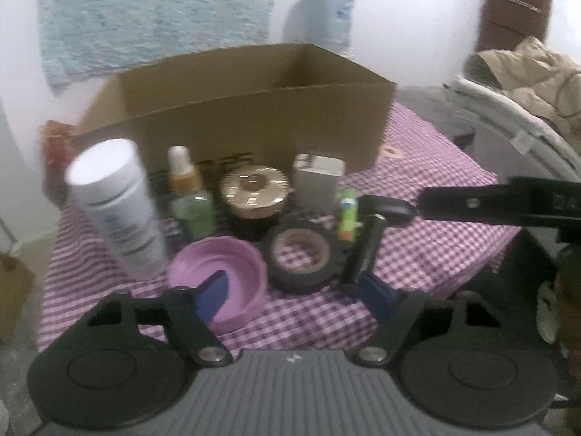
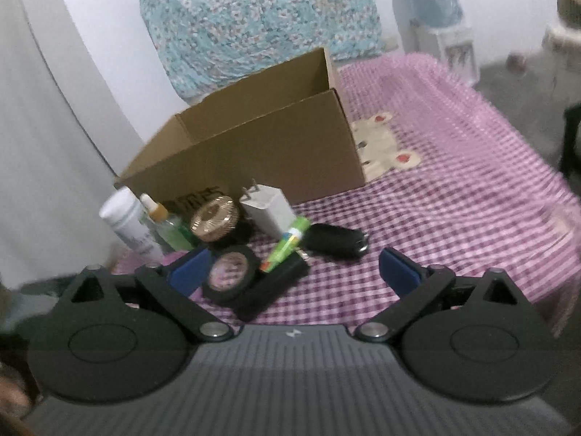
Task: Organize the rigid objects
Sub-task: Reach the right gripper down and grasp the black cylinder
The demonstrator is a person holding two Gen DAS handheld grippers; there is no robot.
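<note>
Your left gripper (image 1: 296,296) hung low over the near edge of the checked tablecloth (image 1: 435,225), jaws parted and holding nothing, with the pink lid (image 1: 232,272) lying open side up at its left pad and the roll of black tape (image 1: 301,254) straight ahead between the pads, just beyond them. Your right gripper (image 2: 292,272) stood wider and also empty; the black tape (image 2: 232,274) sat by its left pad, and the black bar-shaped object (image 2: 272,289) lay between its jaws with its long axis running from near left to far right. Either hand was close to the tape, though the left faced it more squarely (a judgement, not a certainty). Beyond stood the white bottle (image 1: 116,210), the green dropper bottle (image 1: 190,207), the gold-lidded jar (image 1: 254,196), the white charger (image 1: 317,181), the green tube (image 1: 348,219) and the black key fob (image 2: 336,241), all in front of the open cardboard box (image 1: 254,120) at the far side, which I'd take as the destination. The white bottle's label and some dark print on the box front were too blurred to read.
</note>
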